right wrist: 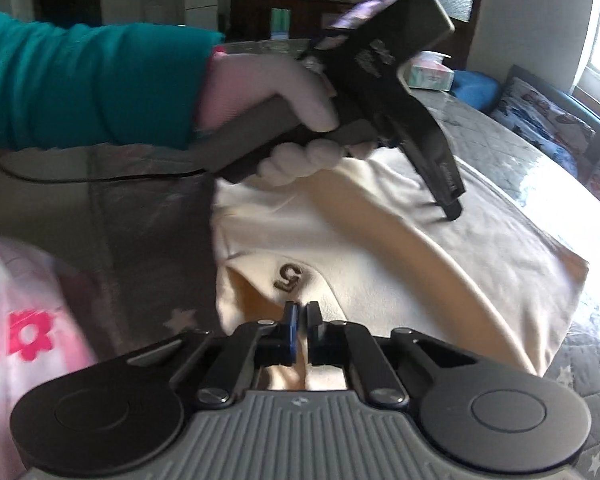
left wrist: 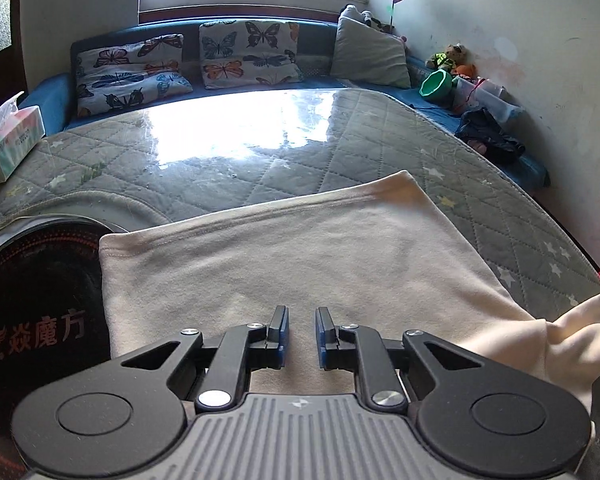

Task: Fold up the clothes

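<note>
Left tongs point(right wrist: 452, 212) tips blur against cream garment point(left wrist: 300, 248).

Your left claw's point(right wrist: 452, 210) tips blur into the cream garment point(right wrist: 380, 240); black tin point(left wrist: 40, 300) cut off by frame edge.

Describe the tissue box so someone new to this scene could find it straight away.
Start at the grey quilted table cover in front of the blue sofa under the window. At the table's far left edge in the left wrist view stands the tissue box. It is the only pale striped carton, with a white tissue sticking out of its top.
</note>
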A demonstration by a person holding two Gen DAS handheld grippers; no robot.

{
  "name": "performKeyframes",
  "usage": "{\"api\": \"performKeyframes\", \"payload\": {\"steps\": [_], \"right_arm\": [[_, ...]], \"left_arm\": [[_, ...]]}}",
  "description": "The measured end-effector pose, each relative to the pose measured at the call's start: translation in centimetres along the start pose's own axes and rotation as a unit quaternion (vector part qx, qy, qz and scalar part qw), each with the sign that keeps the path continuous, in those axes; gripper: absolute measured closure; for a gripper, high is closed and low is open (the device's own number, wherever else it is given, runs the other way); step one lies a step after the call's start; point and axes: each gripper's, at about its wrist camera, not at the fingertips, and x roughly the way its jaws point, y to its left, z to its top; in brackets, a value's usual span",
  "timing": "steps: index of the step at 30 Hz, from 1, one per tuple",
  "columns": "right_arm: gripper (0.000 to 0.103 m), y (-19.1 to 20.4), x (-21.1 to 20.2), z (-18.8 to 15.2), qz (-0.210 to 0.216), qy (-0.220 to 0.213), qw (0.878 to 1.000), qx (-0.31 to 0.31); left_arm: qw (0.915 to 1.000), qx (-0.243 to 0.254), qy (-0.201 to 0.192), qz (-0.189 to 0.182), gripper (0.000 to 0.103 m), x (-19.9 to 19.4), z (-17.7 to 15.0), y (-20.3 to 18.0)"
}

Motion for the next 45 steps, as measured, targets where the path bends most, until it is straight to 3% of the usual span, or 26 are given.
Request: {"api": "performKeyframes", "payload": {"steps": [7,10,15,19,25,30,34,39,45], "right_arm": [[0.095,0.8,-0.2,-1.0,0.044,0.016,0.999,0.025],[0.094,-0.3,-1.7,-0.8,0.049,-0.004,0.997,0.055],[0.091,-4.0,-4.5,-0.8,-0.032,-0.044,0.992,0.114],[0.085,-6.9,-3.6,-2.3,-0.092,-0.031,0.982,0.164],[0.082,-7.2,-3.3,-5.6,-0.105,-0.015,0.971,0.216],[0.079,-7.1,-6.8,-7.5,-0.128,-0.04,0.96,0.247],[0.078,-8.4,-10.3,-9.3,-0.198,-0.053,0.94,0.274],[0.072,-12.2,-12.7,-13.7,-0.308,-0.019,0.894,0.324],[0.067,-14.3,-13.5,-17.9,-0.33,0.0,0.866,0.376]], "left_arm": [[0.9999,-0.01,-0.006,0.0,0.086,-0.4,-0.2,0.2],[0.9998,-0.009,-0.015,-0.003,0.086,-1.9,-0.8,0.2],[0.999,0.002,-0.035,-0.026,0.086,-4.9,-2.5,-0.7],[0.9976,0.018,-0.037,-0.056,0.086,-6.7,-4.6,-2.2],[0.9947,0.059,-0.015,-0.082,0.086,-7.6,-7.9,-4.6],[0.9921,0.088,-0.007,-0.09,0.086,-7.8,-8.5,-5.8],[0.9882,0.097,-0.022,-0.117,0.082,-8.1,-7.5,-7.2],[0.9782,0.132,-0.023,-0.158,0.075,-7.6,-7.1,-10.4],[0.9672,0.165,-0.005,-0.193,0.075,-6.6,-7.7,-13.5]]}}
